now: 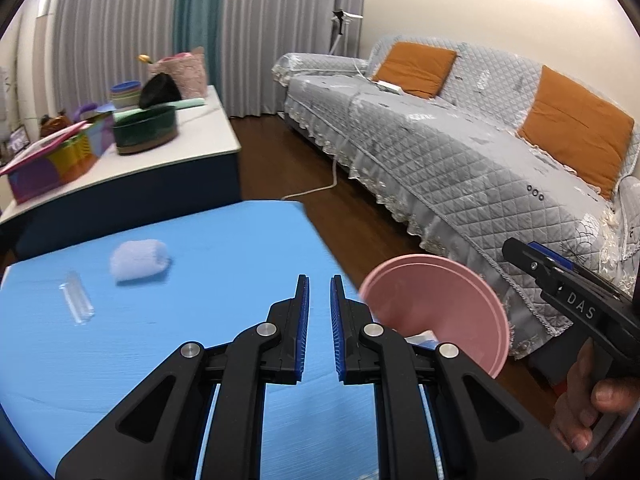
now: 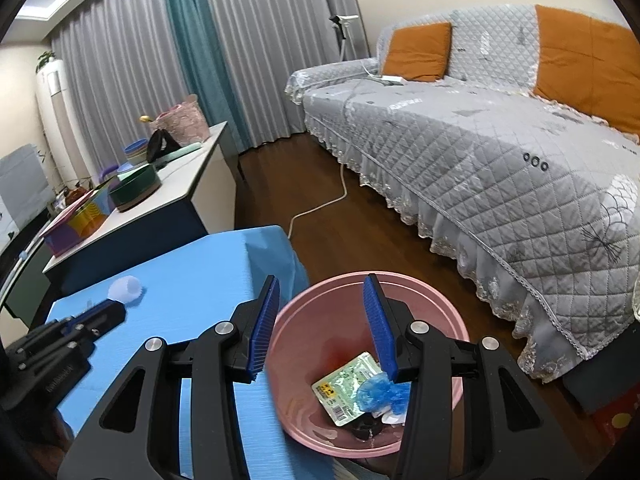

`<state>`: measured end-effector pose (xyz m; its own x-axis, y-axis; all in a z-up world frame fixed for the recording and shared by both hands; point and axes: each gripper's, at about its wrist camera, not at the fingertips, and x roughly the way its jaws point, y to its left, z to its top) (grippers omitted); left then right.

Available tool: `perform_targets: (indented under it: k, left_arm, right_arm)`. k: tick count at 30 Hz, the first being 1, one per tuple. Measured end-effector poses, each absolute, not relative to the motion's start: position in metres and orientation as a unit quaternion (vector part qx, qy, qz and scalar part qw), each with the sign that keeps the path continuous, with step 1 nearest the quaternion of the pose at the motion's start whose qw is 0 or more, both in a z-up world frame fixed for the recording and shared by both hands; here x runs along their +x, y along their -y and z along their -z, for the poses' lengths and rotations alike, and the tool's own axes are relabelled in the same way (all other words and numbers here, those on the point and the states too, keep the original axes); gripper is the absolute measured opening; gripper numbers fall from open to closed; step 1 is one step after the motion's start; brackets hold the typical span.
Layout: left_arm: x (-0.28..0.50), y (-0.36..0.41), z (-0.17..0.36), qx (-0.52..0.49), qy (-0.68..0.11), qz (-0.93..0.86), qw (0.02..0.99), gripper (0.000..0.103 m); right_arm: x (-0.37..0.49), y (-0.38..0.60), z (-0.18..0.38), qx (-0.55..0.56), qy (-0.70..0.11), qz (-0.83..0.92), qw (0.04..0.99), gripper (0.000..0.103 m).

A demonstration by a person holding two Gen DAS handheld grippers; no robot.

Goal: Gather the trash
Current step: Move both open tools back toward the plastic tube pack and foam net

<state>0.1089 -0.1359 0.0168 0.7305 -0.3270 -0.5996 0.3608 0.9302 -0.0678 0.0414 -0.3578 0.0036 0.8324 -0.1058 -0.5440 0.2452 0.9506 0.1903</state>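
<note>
my left gripper [image 1: 319,284] narrow, empty; right gripper [image 2: 322,286] half wide, empty over pink bin [image 2: 448,308]. white wad [image 1: 138,260] on blue surface [image 1: 224,248]: probably light, soft; pinch across middle. clear tube [image 1: 77,298] beside it likely slippery.

The blue table [image 1: 168,344] lies mostly bare, with only a white wad [image 1: 138,260] and clear tube [image 1: 77,298] toward its far left, and the pink bin [image 2: 320,432] beside its right edge stands open-topped.
</note>
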Motion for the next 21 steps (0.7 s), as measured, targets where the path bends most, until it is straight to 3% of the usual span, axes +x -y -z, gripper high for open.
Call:
perform_targets:
  k: [5, 12, 21]
  left_arm:
    - [0.113, 0.100, -0.020, 0.017, -0.318, 0.162, 0.934, 0.011]
    - [0.122, 0.038, -0.017, -0.018, -0.311, 0.107, 0.944, 0.011]
    - [0.133, -0.033, 0.007, -0.069, -0.320, 0.005, 0.945, 0.011]
  right_arm:
    - [0.047, 0.332, -0.006, 0.113, -0.276, 0.074, 0.952, 0.041]
    - [0.056, 0.292, -0.007, 0.094, -0.274, 0.037, 0.956, 0.024]
    - [0.079, 0.246, 0.007, 0.085, -0.290, -0.014, 0.953, 0.016]
